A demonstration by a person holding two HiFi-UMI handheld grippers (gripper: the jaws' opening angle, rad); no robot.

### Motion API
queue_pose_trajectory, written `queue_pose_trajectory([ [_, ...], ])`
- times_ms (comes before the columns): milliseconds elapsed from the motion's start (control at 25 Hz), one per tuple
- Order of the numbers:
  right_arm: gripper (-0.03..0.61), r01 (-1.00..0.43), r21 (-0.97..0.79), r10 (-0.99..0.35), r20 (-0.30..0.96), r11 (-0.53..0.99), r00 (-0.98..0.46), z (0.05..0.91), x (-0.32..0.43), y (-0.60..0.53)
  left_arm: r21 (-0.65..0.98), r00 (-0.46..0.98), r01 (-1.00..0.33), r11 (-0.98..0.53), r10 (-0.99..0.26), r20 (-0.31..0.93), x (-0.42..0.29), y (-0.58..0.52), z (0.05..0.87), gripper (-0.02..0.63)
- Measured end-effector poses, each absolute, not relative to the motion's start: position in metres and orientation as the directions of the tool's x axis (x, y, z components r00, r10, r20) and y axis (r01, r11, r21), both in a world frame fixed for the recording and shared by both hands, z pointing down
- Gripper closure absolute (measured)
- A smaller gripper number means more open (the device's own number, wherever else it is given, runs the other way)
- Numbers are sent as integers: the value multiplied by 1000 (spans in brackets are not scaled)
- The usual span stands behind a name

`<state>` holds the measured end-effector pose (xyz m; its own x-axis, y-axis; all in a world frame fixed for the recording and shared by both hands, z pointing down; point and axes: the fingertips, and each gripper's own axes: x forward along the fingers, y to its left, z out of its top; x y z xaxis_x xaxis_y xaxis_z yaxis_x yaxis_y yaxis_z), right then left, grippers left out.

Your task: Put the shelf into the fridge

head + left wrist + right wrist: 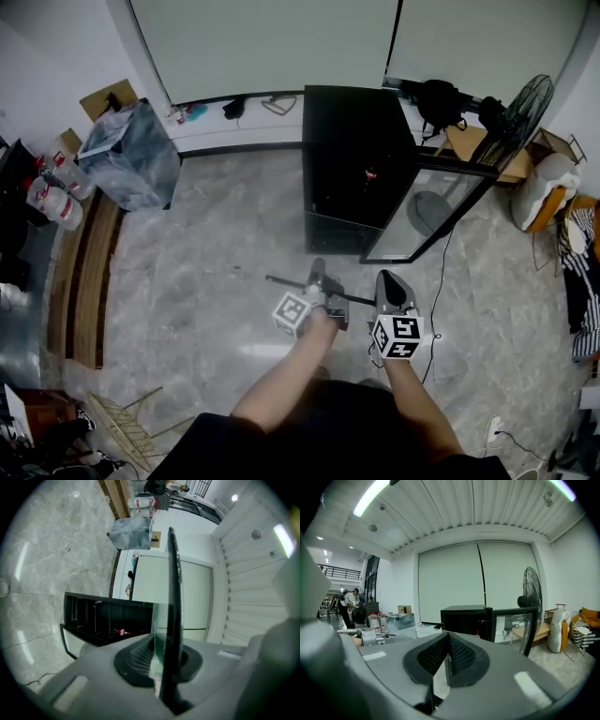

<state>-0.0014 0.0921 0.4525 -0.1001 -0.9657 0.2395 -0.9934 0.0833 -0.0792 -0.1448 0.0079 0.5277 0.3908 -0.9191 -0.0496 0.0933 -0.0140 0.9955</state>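
Observation:
The shelf is a glass pane with a black rim, held level above the floor between both grippers. My left gripper is shut on its rim; in the left gripper view the shelf runs edge-on out from between the jaws. My right gripper is shut on the shelf's right side, and the right gripper view shows the glass pinched at the pads. The black fridge stands just ahead with its glass door swung open to the right. It also shows as fridge and fridge.
A standing fan and a black bag are at the back right. A clear plastic bin, bottles and wooden planks line the left. A cable trails across the floor on the right, and a wire chair sits at the lower left.

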Motion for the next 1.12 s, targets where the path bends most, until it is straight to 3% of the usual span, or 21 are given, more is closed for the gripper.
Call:
queue_pose_trajectory([
  [640,580,-997,-65,-964,261,42,-57,473,14,27,993,393,115,41,-919,-8,-119,-69,561,592],
  [1120,580,-993,-89,-962,258,72,-93,480,90,-71,994,359,99,51,-933,12,-48,-154,581,592],
])
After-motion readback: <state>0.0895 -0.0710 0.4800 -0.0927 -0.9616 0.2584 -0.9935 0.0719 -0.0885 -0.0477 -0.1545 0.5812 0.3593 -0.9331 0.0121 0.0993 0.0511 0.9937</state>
